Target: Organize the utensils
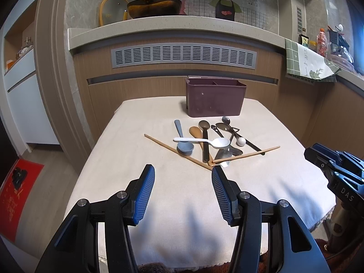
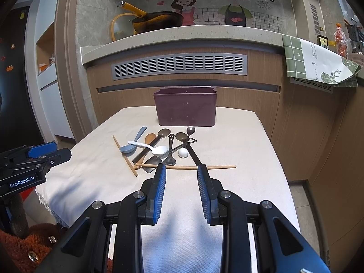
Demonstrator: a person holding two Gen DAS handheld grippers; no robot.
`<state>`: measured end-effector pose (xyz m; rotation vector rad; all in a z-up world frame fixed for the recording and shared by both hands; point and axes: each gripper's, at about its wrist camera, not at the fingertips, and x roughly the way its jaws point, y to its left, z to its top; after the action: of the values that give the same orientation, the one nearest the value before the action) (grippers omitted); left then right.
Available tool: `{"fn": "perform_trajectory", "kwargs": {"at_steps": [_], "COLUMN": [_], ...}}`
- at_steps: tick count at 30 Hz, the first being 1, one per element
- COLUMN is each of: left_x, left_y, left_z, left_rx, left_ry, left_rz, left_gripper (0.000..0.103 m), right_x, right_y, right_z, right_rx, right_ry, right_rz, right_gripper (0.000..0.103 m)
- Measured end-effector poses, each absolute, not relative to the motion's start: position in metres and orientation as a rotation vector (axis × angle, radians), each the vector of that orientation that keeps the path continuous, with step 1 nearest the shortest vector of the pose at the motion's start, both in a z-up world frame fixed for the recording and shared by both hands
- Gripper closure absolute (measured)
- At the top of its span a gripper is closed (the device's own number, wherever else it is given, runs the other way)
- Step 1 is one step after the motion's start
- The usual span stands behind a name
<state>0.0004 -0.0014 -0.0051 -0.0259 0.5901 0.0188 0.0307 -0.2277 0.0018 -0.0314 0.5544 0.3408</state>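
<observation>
A heap of utensils lies mid-table: a white spoon point(image 1: 204, 141) point(image 2: 150, 147), a blue spoon point(image 1: 183, 141) point(image 2: 133, 142), a tan wooden spoon point(image 1: 196, 132), dark and metal spoons point(image 2: 182, 137), and two wooden chopsticks point(image 1: 177, 150) point(image 2: 188, 166) forming a V. Behind them stands a maroon divided holder point(image 1: 215, 99) point(image 2: 185, 107). My left gripper point(image 1: 183, 170) hovers open just short of the heap, nothing between its fingers. My right gripper point(image 2: 181, 169) is also open and empty, its tips at the near chopstick. Each gripper shows in the other's view, the right gripper point(image 1: 336, 166) and the left gripper point(image 2: 34, 157).
The cream tablecloth point(image 1: 127, 159) covers a small table that butts against a wooden counter front with a grey vent point(image 1: 183, 55). A pan point(image 1: 152, 6) sits on the counter. A green cloth point(image 1: 307, 61) hangs at the right. A red mat point(image 1: 16, 193) lies on the floor at the left.
</observation>
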Motion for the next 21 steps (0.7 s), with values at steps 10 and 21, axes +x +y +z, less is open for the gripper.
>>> {"fn": "perform_trajectory", "kwargs": {"at_steps": [10, 21], "left_x": [0.0008, 0.0017], "left_y": [-0.0043, -0.0031], "left_z": [-0.0105, -0.0096], "left_rx": [-0.031, -0.032], "left_ry": [0.597, 0.600], "left_rz": [0.019, 0.018], "left_gripper": [0.050, 0.050], "right_x": [0.0310, 0.0320], "right_y": [-0.2288, -0.2291], "right_z": [0.0008, 0.0014], "right_rx": [-0.029, -0.029], "right_ry": [0.558, 0.559], "right_rz": [0.340, 0.340], "right_gripper": [0.076, 0.076]}}
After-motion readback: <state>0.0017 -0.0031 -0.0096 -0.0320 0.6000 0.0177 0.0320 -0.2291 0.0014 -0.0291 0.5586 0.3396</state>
